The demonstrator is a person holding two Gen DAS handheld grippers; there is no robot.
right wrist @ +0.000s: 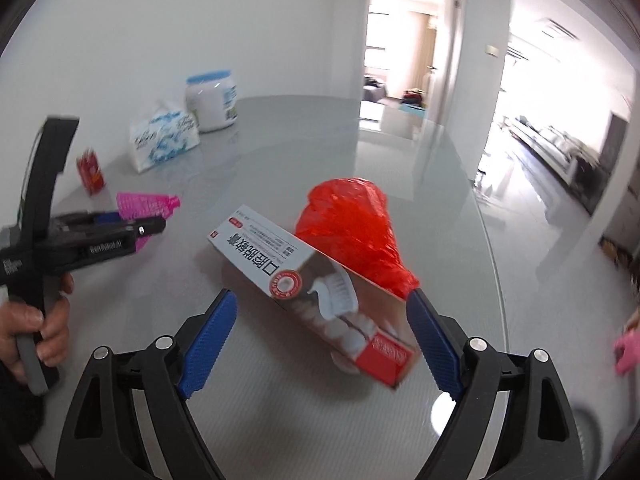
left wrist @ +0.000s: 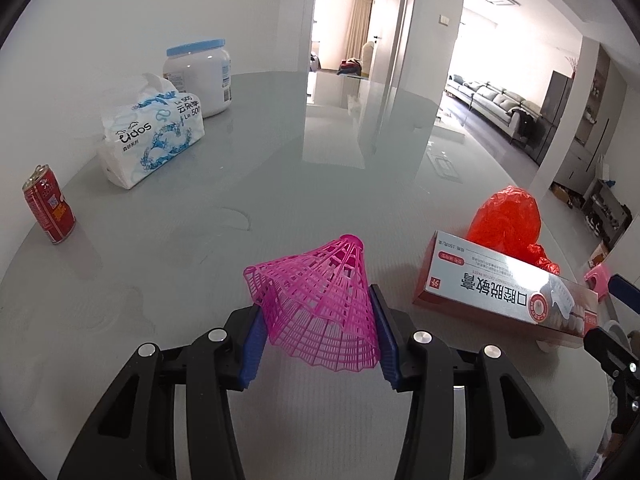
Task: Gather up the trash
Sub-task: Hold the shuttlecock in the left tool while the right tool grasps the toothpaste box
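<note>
**Rig hardware and hand, as seen**

Left black plastic two-finger gripper [left wrist: 318, 320]: angular linkage arms with cut-out windows, silver round screw heads at pivots, blue ribbed finger pads [left wrist: 252, 344]. From the side, white lettering on its body, too blurred to read; a curved black bracket on top.

Right black plastic two-finger gripper [right wrist: 322, 340]: same build, blue ribbed pads [right wrist: 208, 340].

Bare-skinned left hand [right wrist: 38, 336] around a grey handle.

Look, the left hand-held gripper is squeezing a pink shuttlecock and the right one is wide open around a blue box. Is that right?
Nearly. The box is not blue: the right wrist view shows it white and red, a toothpaste box. The rest holds: the left hand-held gripper squeezes the pink shuttlecock, and the right hand-held gripper is wide open around the box.
</note>
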